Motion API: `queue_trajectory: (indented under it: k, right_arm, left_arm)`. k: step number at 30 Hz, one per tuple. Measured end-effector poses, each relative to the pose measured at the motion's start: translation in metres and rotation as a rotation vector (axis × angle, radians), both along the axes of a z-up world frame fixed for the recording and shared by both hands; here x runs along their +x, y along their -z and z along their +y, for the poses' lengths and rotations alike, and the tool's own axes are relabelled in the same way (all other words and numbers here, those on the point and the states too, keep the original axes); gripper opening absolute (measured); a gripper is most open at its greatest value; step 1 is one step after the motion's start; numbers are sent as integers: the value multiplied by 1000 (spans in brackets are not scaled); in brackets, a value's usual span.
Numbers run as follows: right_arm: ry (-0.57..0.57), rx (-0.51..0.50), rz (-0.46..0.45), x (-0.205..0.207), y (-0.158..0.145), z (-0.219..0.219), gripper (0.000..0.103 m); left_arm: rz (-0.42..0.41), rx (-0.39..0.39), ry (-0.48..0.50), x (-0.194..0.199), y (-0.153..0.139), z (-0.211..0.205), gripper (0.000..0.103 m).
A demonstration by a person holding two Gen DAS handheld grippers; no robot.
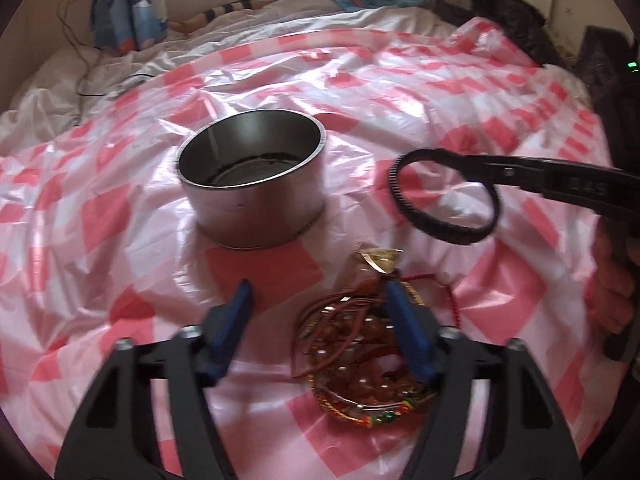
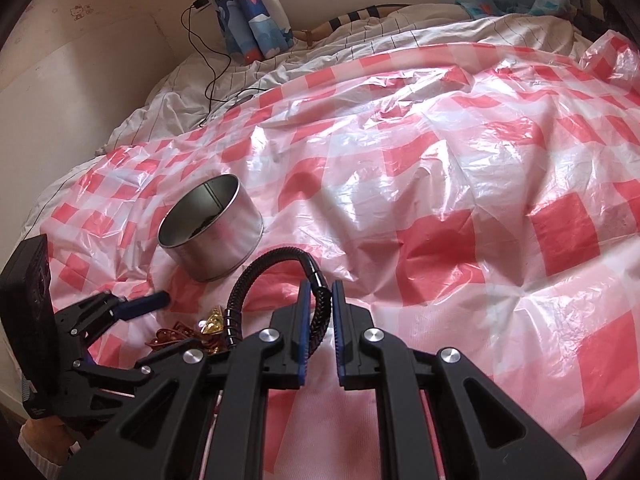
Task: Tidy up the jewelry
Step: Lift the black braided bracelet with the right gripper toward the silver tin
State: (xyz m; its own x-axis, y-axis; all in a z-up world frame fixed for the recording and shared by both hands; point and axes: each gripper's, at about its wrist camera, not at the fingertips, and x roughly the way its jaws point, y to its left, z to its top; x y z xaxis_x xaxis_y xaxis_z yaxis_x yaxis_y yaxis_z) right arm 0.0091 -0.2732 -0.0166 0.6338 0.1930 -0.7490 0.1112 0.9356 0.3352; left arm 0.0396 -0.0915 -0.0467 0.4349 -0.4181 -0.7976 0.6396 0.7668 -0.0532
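While right gripper [image 2: 319, 312] grips bracelet [image 1: 444, 196], tin [image 1: 252, 184] w/ bead pile [image 1: 360, 364] nearby.

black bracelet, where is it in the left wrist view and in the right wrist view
Left wrist view: the black bracelet hangs right of centre, held up by the right hand-held gripper.
Right wrist view: it arches at bottom centre, pinched between the fingers.
Shared landmark: the metal tin, left of the bracelet in both.

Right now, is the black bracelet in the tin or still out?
Out. The right claw grips the black bracelet in the air, beside the tin.
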Motion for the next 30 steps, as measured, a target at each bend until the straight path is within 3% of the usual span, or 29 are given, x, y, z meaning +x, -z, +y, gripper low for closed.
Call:
queue_trajectory:
  k: [1,2,5,13,18,24,30]
  right_arm:
    - [2,4,4,1,1,-1,11]
    - [4,10,9,1,2,-2,11]
    - [8,27,14,2,5,-3,11]
    - [7,38,23,2,10,-5,11]
    - [4,52,8,1,8,-5,11]
    - [-14,69,-18,1,2,1,11]
    - [-35,57,-128,-3,-22,9,11]
  left_arm:
    - [26,-36,11,2,0,4,39]
    - [43,-65,18,3,-1,7,27]
    - [36,-80,-9,6,-4,14,3]
    - [109,-301,-59,21,-27,48,1]
    - [118,-364,-84,25,-36,64,1]
    - [108,-370,-74,23,-46,67,1]
    - [71,-351,-52,24,-67,61,1]
